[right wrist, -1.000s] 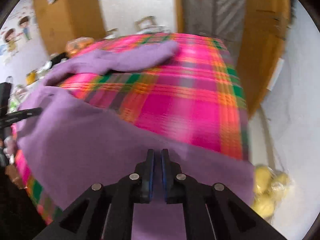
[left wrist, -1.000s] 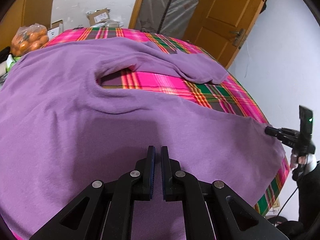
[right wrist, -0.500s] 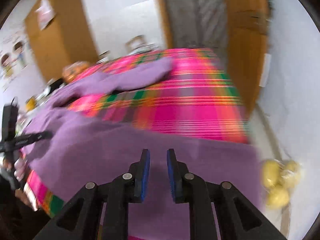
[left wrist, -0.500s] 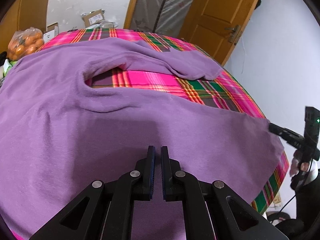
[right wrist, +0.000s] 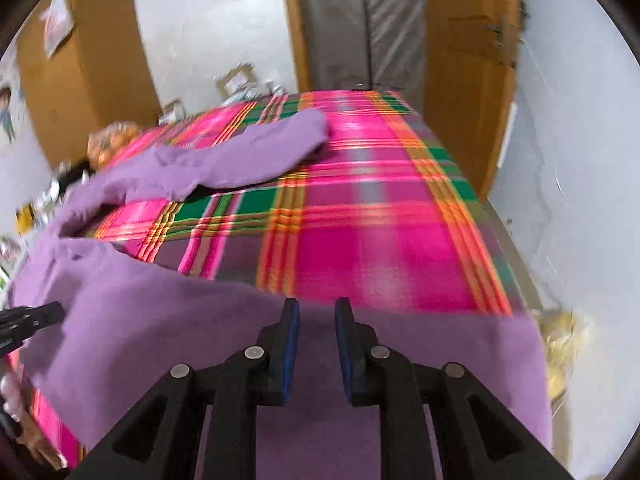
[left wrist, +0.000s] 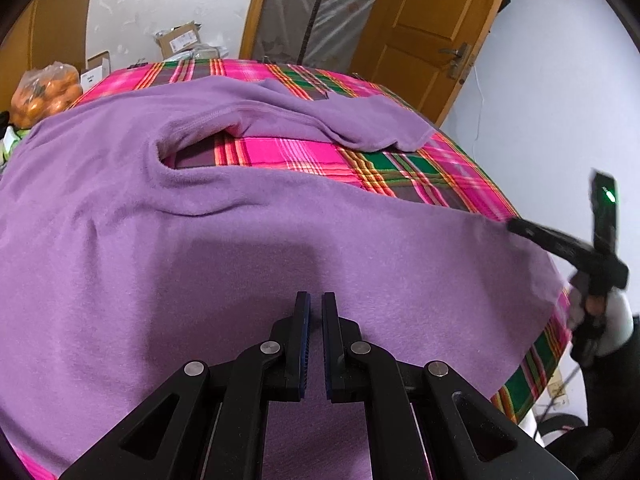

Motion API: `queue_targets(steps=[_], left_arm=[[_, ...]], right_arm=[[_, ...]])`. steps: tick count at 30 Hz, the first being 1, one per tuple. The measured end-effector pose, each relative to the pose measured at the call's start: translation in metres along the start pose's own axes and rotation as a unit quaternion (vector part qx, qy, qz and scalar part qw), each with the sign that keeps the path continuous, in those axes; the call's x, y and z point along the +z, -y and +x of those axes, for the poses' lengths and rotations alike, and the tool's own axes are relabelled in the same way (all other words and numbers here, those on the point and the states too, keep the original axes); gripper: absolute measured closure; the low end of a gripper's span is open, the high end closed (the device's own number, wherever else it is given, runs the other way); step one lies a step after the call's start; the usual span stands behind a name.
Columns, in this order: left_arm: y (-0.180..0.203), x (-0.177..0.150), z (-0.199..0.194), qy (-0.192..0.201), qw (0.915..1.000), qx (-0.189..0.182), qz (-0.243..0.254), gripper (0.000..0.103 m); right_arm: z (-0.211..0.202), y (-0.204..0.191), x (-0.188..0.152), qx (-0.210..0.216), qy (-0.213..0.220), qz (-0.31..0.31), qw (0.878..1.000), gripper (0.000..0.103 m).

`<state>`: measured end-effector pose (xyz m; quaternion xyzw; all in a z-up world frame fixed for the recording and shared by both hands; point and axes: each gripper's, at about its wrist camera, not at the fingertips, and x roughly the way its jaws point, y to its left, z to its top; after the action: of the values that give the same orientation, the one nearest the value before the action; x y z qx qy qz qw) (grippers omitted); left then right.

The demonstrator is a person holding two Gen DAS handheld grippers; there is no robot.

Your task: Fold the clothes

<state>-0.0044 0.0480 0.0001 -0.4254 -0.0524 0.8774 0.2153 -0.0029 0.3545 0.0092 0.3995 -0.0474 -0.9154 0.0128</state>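
Observation:
A purple long-sleeved top point(left wrist: 200, 248) lies spread over a pink plaid cloth point(left wrist: 280, 152), one sleeve point(left wrist: 372, 124) stretched across the far side. My left gripper point(left wrist: 316, 304) is low over the near hem, jaws pressed together with purple fabric between them. In the right wrist view the top point(right wrist: 168, 320) covers the near edge of the plaid cloth point(right wrist: 380, 232). My right gripper point(right wrist: 316, 308) hovers open over the hem, nothing between its blue pads. The left view shows the right gripper point(left wrist: 516, 226) at the top's right corner. The left gripper point(right wrist: 36, 316) shows at the right view's left edge.
A bag of oranges point(left wrist: 44, 92) and cardboard boxes point(left wrist: 180, 38) sit beyond the far left corner. A wooden door point(left wrist: 432, 32) stands behind. A yellowish bag point(right wrist: 560, 344) lies on the floor to the right. A wooden wardrobe point(right wrist: 80, 72) stands at the back left.
My right gripper opened and let go of the top's hem, then drew back a little. The left gripper stayed shut and shifted only slightly.

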Motion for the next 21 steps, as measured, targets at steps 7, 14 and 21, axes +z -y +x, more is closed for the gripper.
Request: queue_targets(steps=[7,14,21], left_arm=[[0.002,0.002,0.004,-0.001,1.0000,-0.005,0.005,0.098],[0.001,0.000,0.002,0.000,1.0000,-0.006,0.000,0.098],[0.000,-0.013,-0.011,-0.001,1.0000,-0.006,0.006,0.098]], right_arm=[[-0.035,0.092,-0.033,-0.109,0.024,0.093,0.989,0.082],[-0.049,0.075,-0.029,-0.092,0.041,0.092,0.991,0.068],[-0.020,-0.003,-0.034,-0.054,0.017,-0.009,0.998,0.074]])
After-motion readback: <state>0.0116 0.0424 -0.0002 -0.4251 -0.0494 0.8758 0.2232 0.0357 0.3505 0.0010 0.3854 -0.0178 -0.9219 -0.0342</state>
